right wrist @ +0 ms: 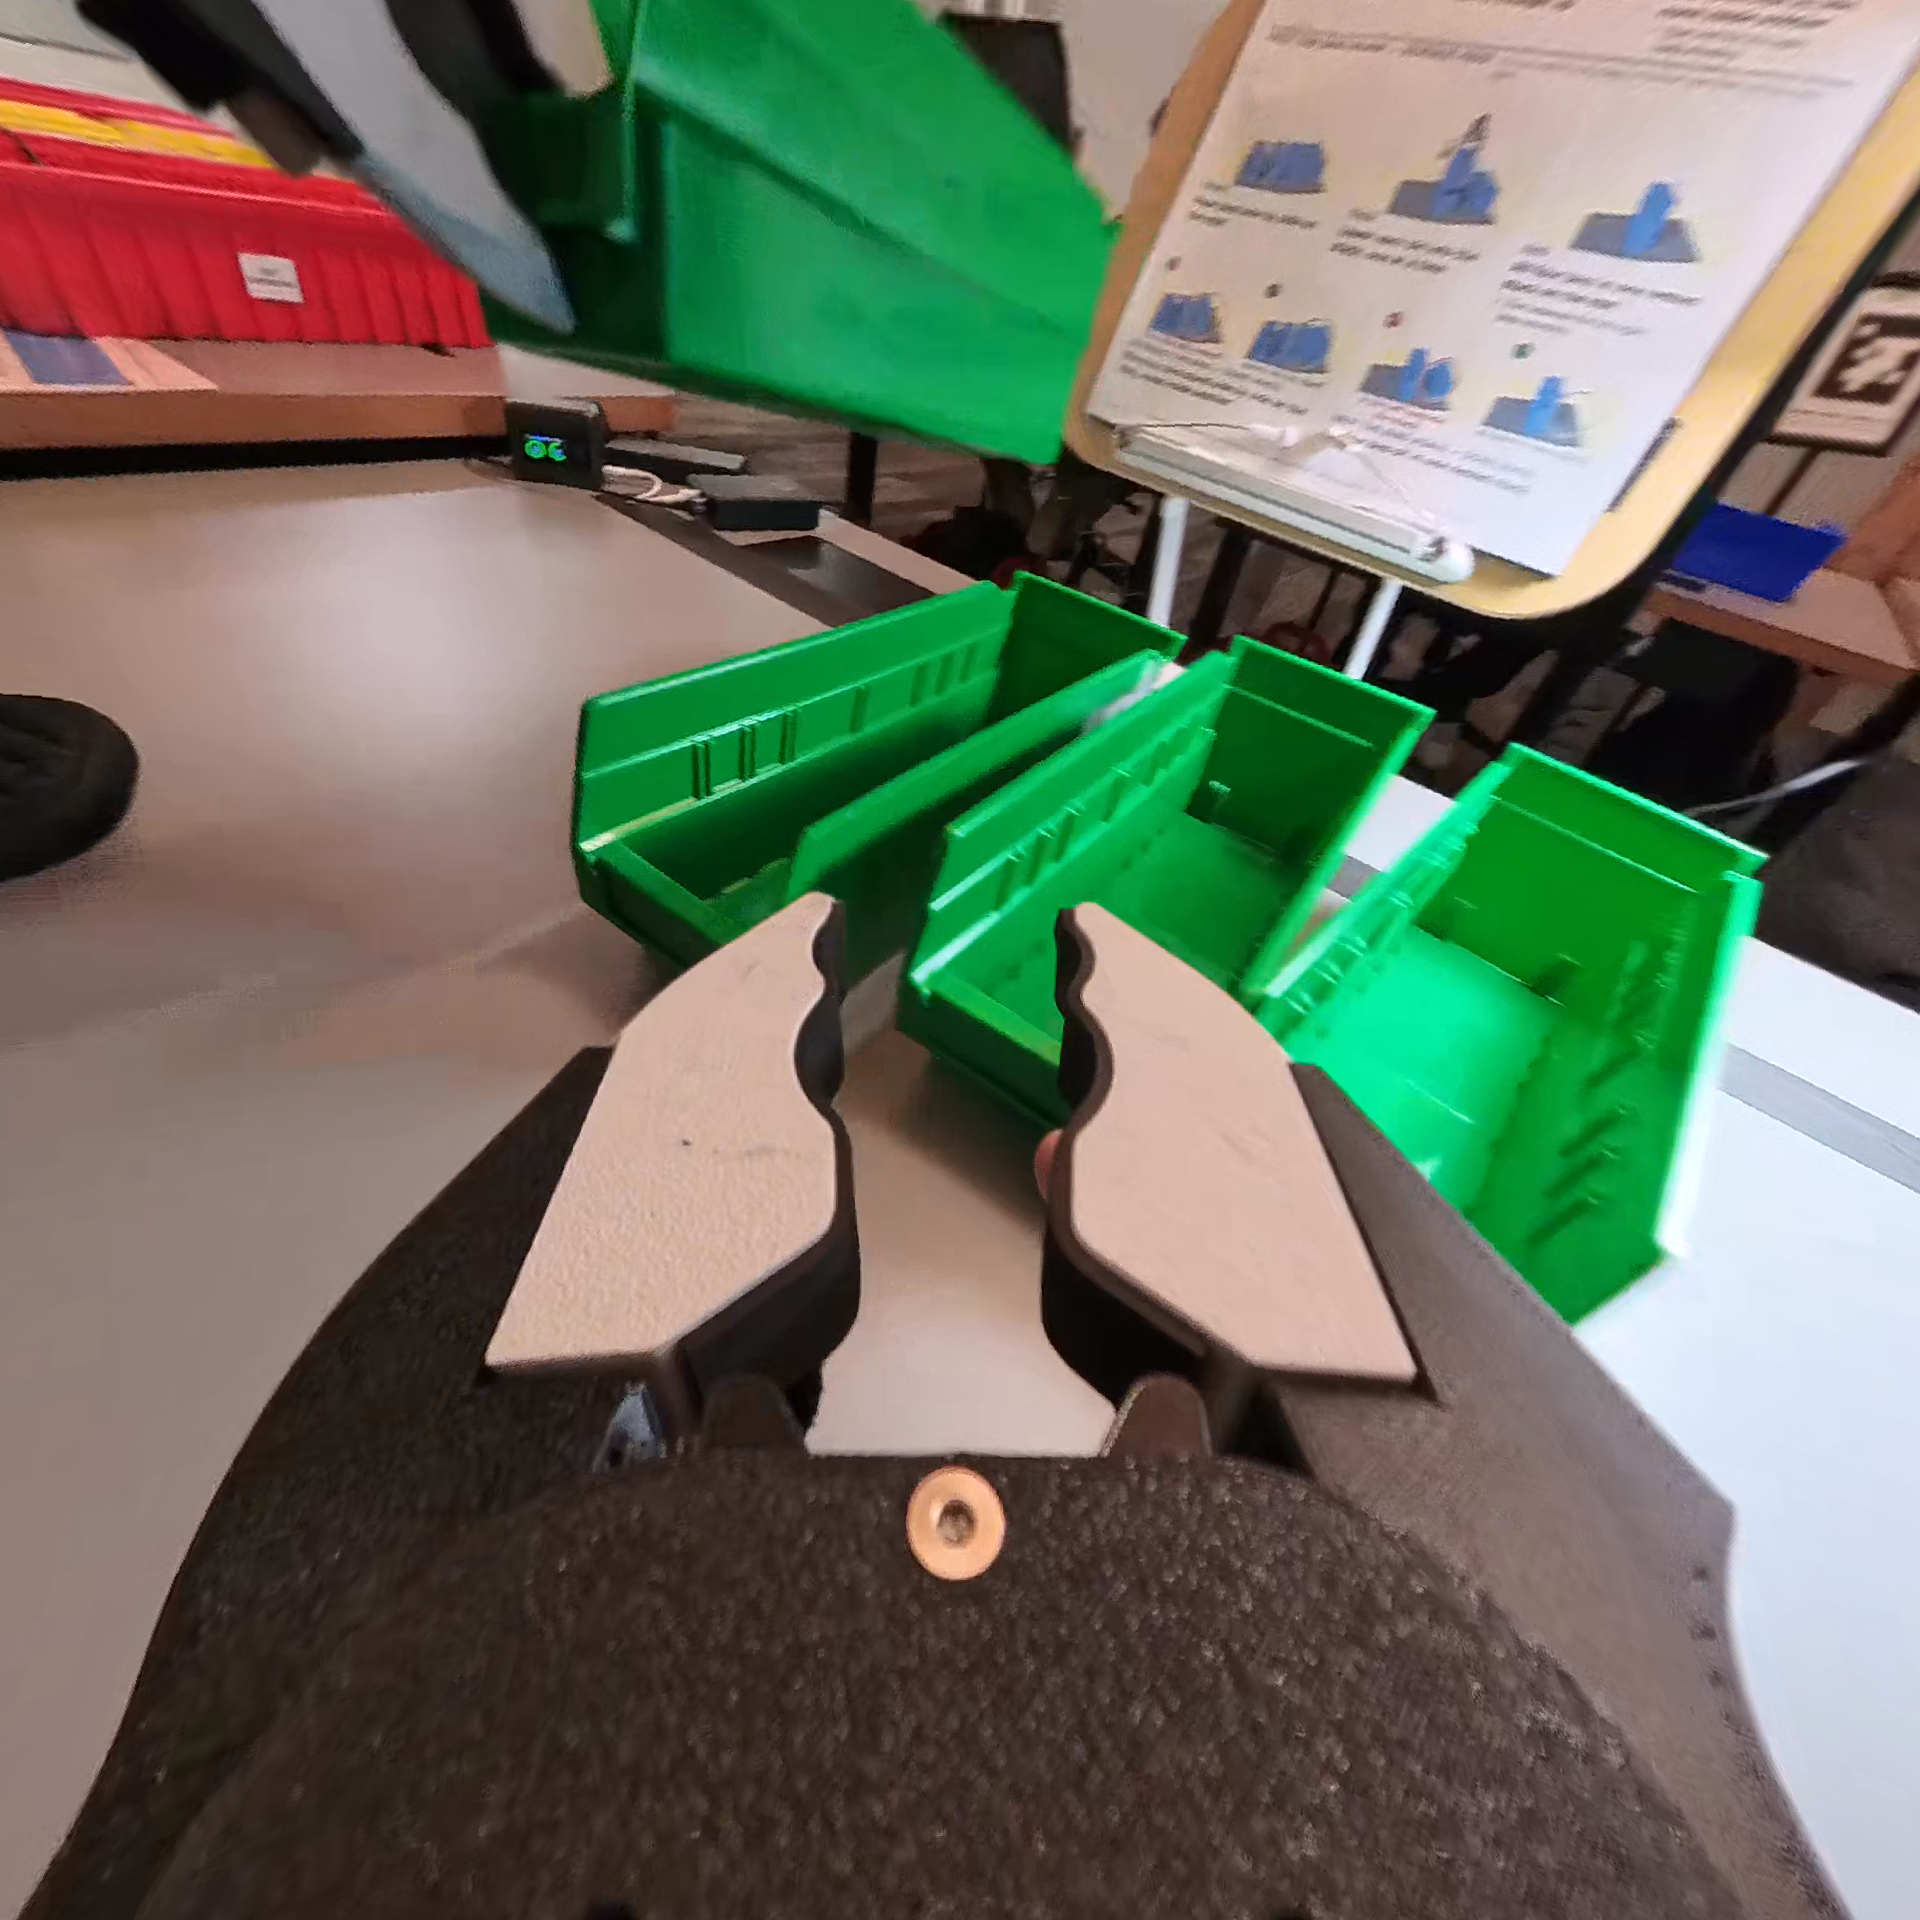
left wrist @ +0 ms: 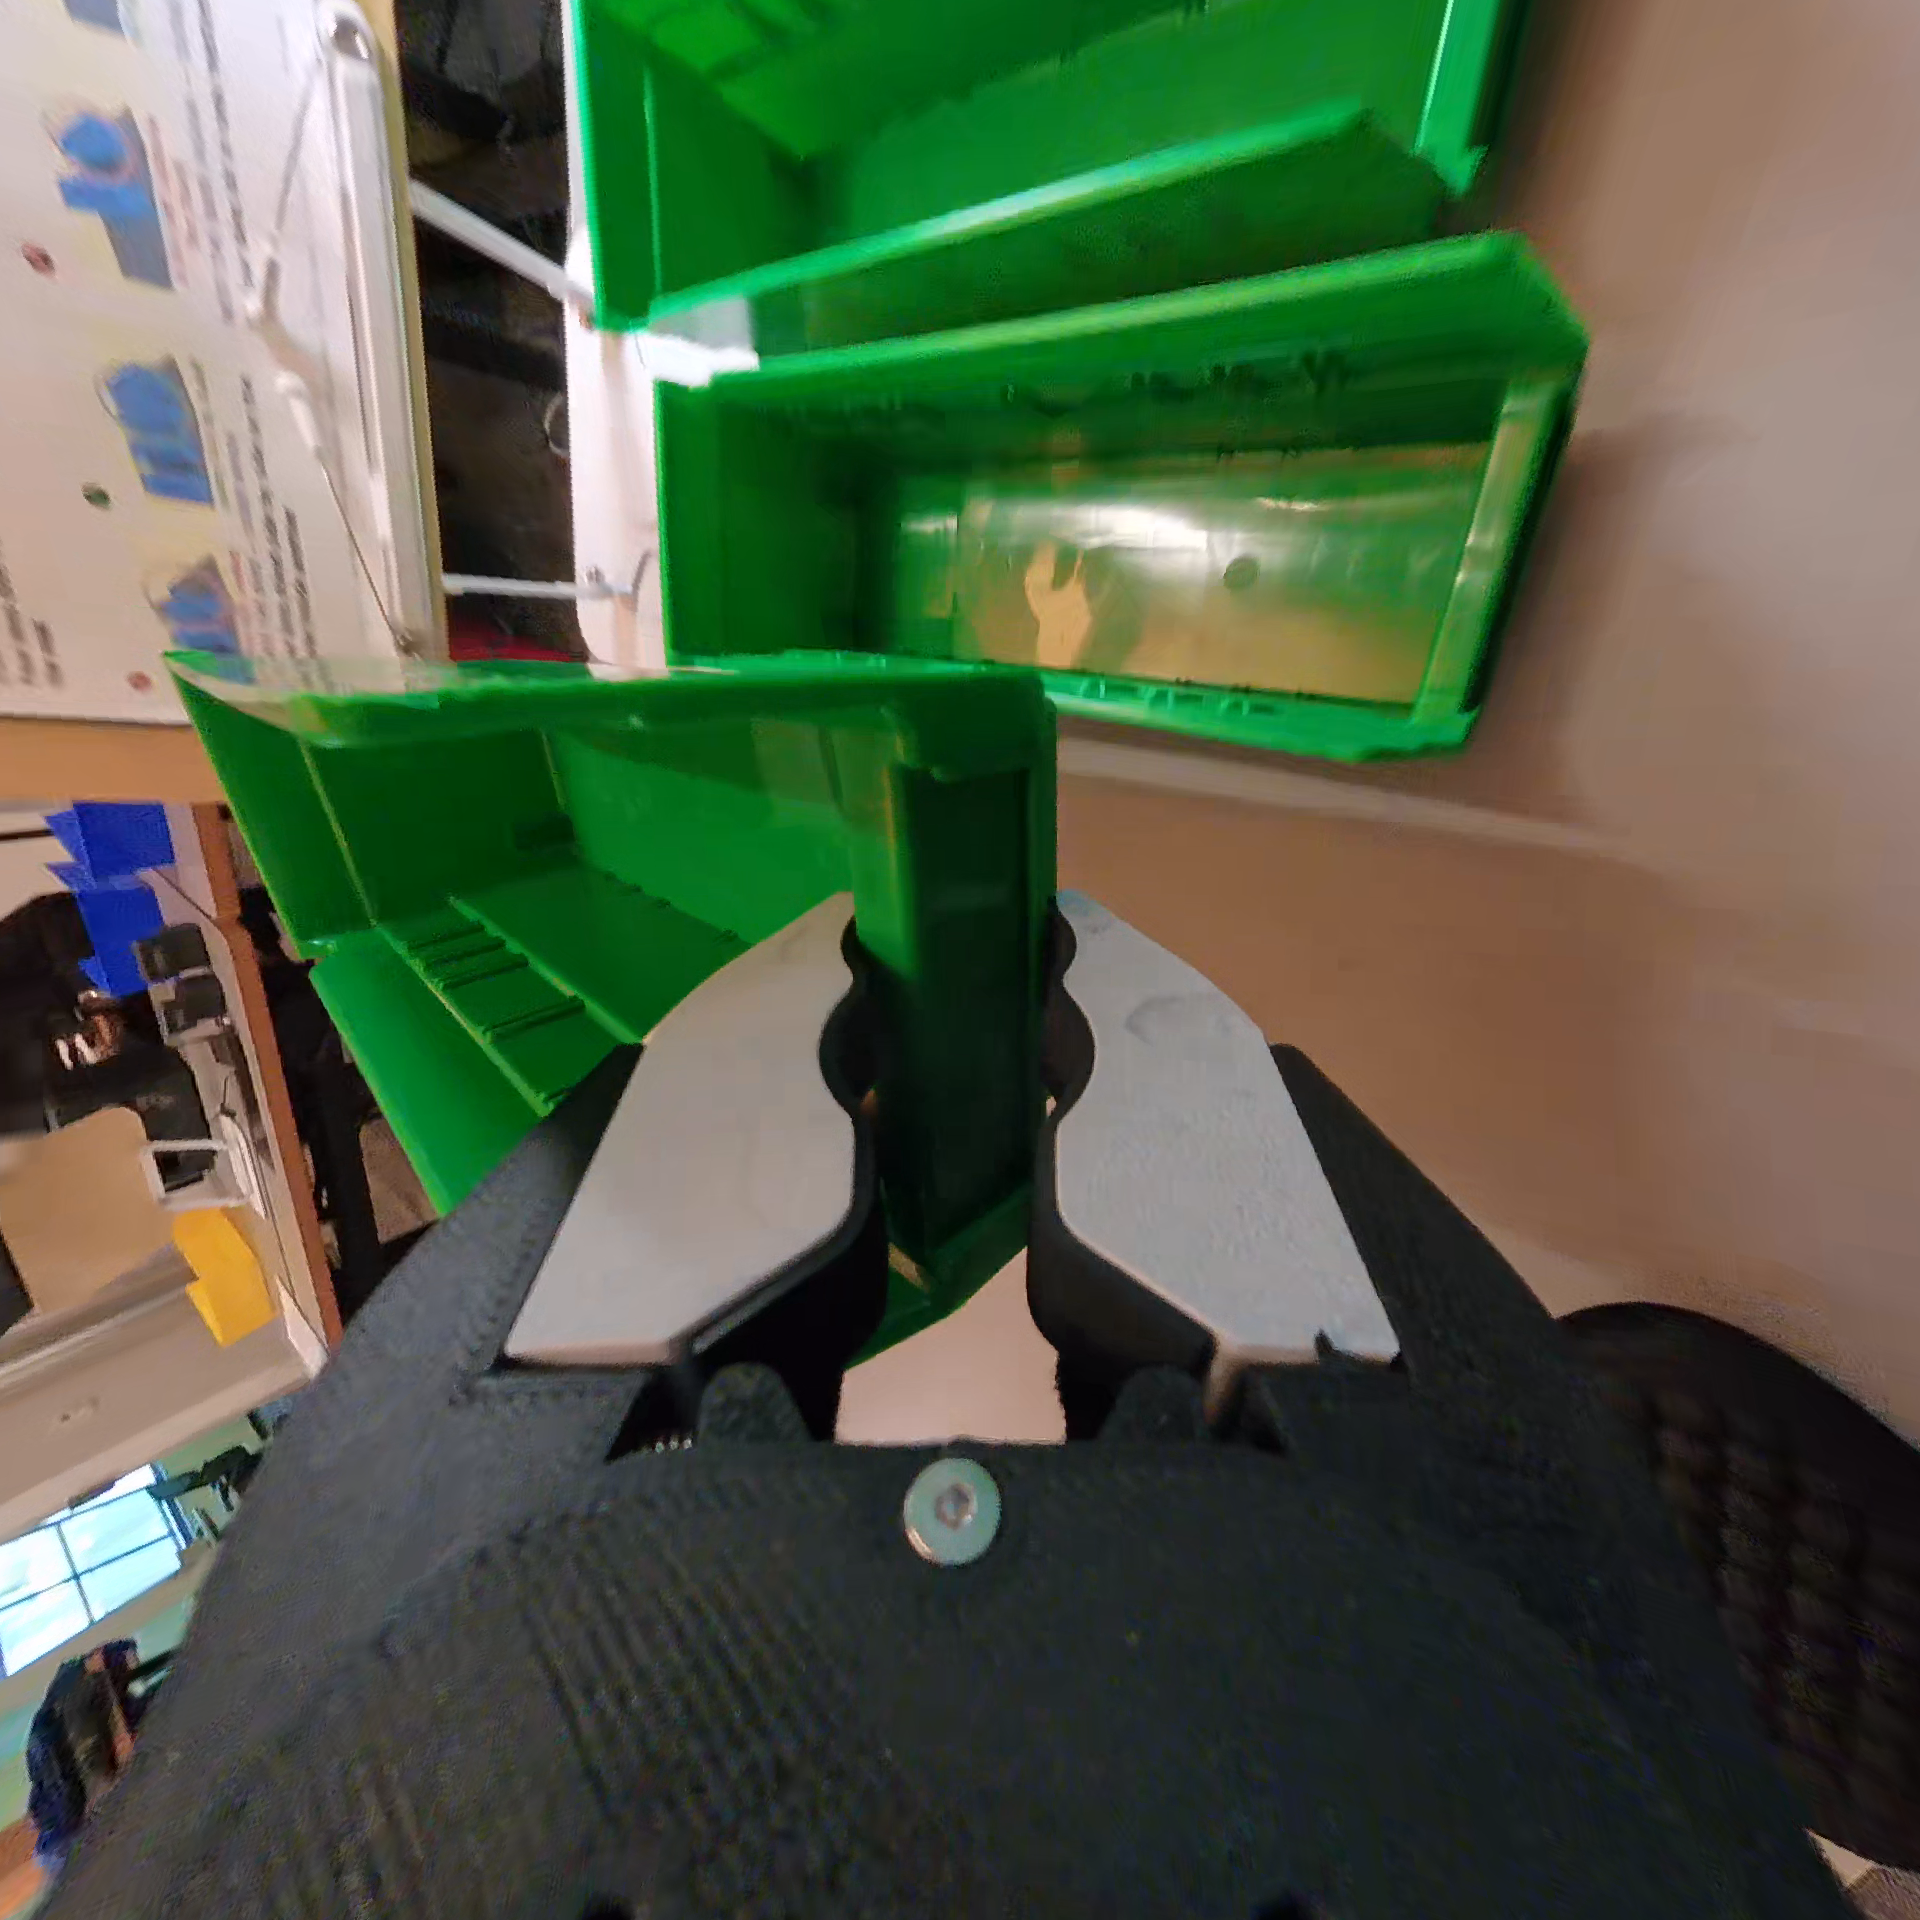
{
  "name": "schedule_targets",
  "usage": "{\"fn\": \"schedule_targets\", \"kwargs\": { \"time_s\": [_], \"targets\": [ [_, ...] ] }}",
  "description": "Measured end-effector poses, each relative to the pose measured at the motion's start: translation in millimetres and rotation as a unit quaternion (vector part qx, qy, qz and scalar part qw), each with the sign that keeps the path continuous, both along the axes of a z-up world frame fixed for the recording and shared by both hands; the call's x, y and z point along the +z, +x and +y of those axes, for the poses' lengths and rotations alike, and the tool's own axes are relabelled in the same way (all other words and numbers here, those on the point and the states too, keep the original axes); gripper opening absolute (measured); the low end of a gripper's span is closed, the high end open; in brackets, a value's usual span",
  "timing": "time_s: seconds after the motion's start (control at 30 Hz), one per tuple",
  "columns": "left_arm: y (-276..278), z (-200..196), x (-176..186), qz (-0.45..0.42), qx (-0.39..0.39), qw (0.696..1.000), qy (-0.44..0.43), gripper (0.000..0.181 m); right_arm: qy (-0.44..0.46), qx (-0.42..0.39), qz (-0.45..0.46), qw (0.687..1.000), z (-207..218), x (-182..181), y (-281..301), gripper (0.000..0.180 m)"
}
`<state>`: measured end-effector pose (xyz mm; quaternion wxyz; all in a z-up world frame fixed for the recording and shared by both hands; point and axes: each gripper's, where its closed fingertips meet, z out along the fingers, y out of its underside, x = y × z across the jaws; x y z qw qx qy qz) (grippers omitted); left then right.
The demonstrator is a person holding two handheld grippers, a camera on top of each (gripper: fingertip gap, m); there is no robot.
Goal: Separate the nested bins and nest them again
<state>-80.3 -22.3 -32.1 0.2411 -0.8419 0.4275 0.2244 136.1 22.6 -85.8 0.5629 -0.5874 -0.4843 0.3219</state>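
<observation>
Left claw (left wrist: 951, 1029): clamped tight on the end wall of a green bin, one finger (left wrist: 727, 1132) on each side of the wall.
Held green bin (left wrist: 582, 883): up in the air and tipped on its side in the left wrist view. In the right wrist view it (right wrist: 831, 229) hangs high above the table, near the top of the picture, and looks blurry.
Right claw (right wrist: 948, 997): spread apart with nothing in it. Its fingers (right wrist: 707, 1122) hang low over the table, pointing at the bins.
Bins on the table: three green ones sit side by side, open side up.
Left bin (right wrist: 727, 769): long and narrow, just past the tip of the right claw's left finger.
Middle bin (right wrist: 1143, 831): just beside the left bin, straight ahead of the right claw.
Right bin (right wrist: 1507, 1018): close beside the middle bin and partly behind the right claw's right finger, near the table edge.
Table (right wrist: 312, 727): pale grey and smooth.
Clipboard (right wrist: 1475, 270): stands behind the bins on thin white legs. It holds a sheet with small blue pictures. I cannot read it.
Little black box (right wrist: 556, 445): sits far back on the table and shows a small green light.
Red thing (right wrist: 208, 249): far back on the left on another table, with ridges on its side.
Dark round thing (right wrist: 52, 779): at the left edge of the table. I cannot tell what it is.
</observation>
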Motion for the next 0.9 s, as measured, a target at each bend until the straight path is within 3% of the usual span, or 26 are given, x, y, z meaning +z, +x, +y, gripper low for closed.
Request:
{"fn": "schedule_targets", "kwargs": {
  "time_s": [0.27,0.37,0.63,0.77,0.9],
  "targets": [
    [-46.3,-17.2,-109.5,-0.03,0.019,0.999,-0.024,0.029,-0.045,-0.051,0.023,0.997,20.4,-32.1,55.9,0.04],
    [-60.5,-19.2,-141.4,0.004,0.006,1.0,-0.009,0.029,-0.057,-0.061,0.029,0.996,27.7,-41.4,59.6,0.04],
    [-67.4,-35.9,-174.7,0.042,-0.015,0.999,0.002,0.029,-0.067,-0.063,0.035,0.995,32.5,-46.7,57.0,0.039],
    [-61.3,-50.2,-190.2,0.047,-0.021,0.998,-0.034,0.029,-0.064,-0.066,0.042,0.995,32.5,-45.9,58.7,0.038],
    [-59.1,-49.0,-191.1,0.051,-0.021,0.998,-0.039,0.029,-0.075,-0.064,0.042,0.994,34.1,-47.9,57.9,0.038]
  ]
}}
